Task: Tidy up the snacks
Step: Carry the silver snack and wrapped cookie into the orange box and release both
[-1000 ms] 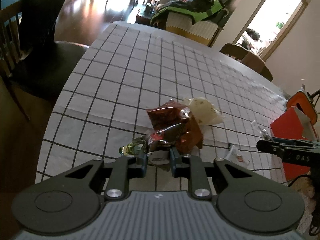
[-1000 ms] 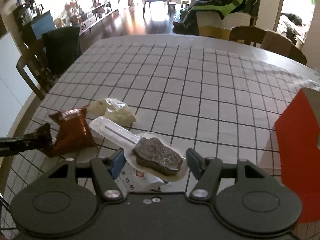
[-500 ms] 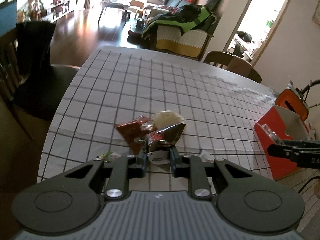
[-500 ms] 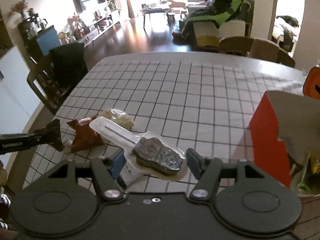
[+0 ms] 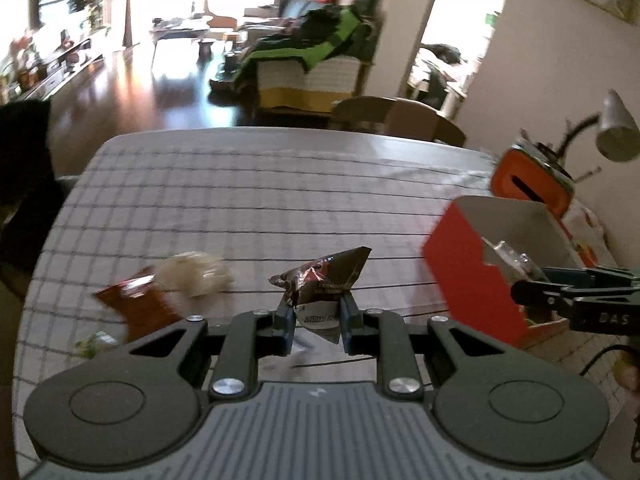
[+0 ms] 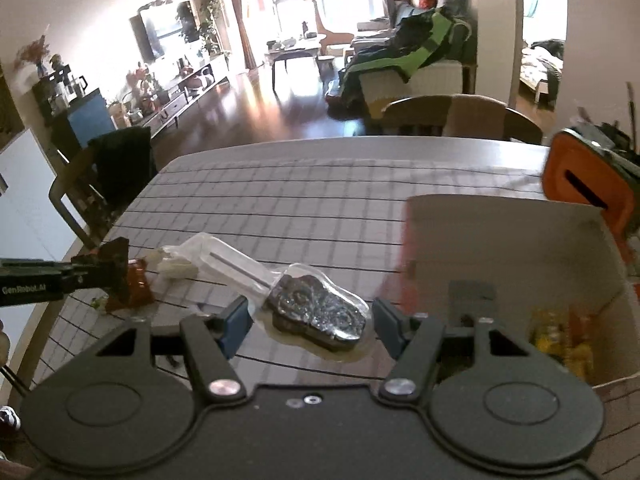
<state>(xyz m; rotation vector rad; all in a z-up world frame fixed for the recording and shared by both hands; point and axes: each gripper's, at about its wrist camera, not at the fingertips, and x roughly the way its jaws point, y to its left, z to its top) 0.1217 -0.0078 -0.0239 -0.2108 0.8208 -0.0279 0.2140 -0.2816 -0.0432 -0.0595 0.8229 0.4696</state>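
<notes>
My left gripper (image 5: 316,316) is shut on a crumpled dark brown snack wrapper (image 5: 320,280), held above the checked tablecloth (image 5: 240,200). My right gripper (image 6: 311,318) is shut on a clear plastic packet with a dark lolly on a stick (image 6: 316,312), also lifted off the table. A red cardboard box (image 5: 472,276) stands open at the right; in the right wrist view the red box (image 6: 500,248) lies just right of the gripper, with yellow and orange packets (image 6: 560,336) inside. On the cloth at the left lie a red-brown packet (image 5: 136,304), a pale packet (image 5: 196,276) and a small green sweet (image 5: 92,346).
An orange container (image 5: 528,184) stands behind the box, with a desk lamp (image 5: 616,128) beside it. Wooden chairs (image 6: 444,116) sit at the table's far edge and a dark-draped chair (image 6: 112,172) at the left. The right gripper's arm (image 5: 580,300) reaches in over the box.
Both grippers have risen and swung right with their packets. The red box has come much closer in both views. The loose packets on the cloth have slid away to the left.
</notes>
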